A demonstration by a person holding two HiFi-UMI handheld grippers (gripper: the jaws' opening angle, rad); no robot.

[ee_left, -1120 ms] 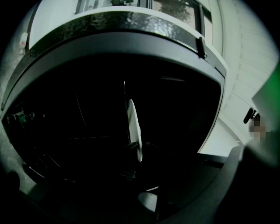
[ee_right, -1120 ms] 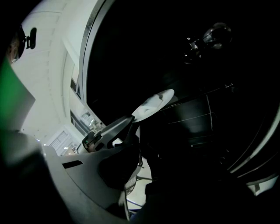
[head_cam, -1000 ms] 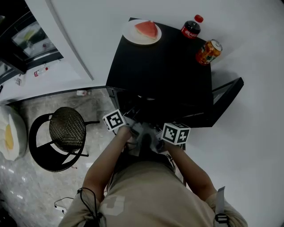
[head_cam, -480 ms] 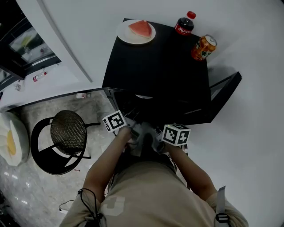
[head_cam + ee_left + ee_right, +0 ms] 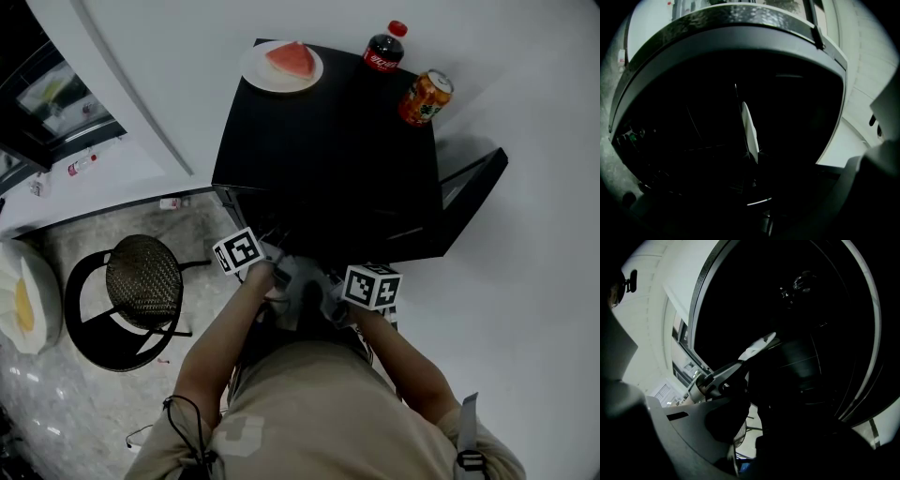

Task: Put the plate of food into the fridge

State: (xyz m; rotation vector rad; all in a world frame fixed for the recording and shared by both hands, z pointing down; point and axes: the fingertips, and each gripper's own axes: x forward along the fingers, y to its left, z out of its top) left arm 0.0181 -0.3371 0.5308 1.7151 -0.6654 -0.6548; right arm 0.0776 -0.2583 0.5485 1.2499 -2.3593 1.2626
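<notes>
Overhead, the head view shows the round white plate (image 5: 281, 67) carrying a red wedge of watermelon (image 5: 290, 59). It sits at the far left corner of the counter (image 5: 328, 131), which is the flat top of the low black box-shaped fridge (image 5: 281, 192). A dark cola bottle with a red cap (image 5: 382, 49) is near the far edge. An orange drink can (image 5: 425, 97) is just beside it toward the right, and both are well apart from the plate. The black fridge door (image 5: 473, 192) stands swung open to the right. The opening below the counter is a black hollow and nothing inside it reads clearly. The left tool (image 5: 270, 262) and the right tool (image 5: 347, 292) are held close together, low before that opening, each topped by a white marker cube (image 5: 237, 251). Their jaws are lost under hands and shadow. A black chair with a round woven seat (image 5: 142, 279) stands to the left.

From the left gripper view, the fridge cavity fills the frame. Only a narrow pale sliver (image 5: 750, 131) shows at centre, and what it is cannot be told. The tool's own jaws merge with the dark, so their gap cannot be told either.

From the right gripper view, the same black hollow takes the right side. A grey metal piece with a pale tip (image 5: 717, 376) reaches in from the left. Again the jaws are too dark to tell how far apart they stand or whether they hold anything.
</notes>
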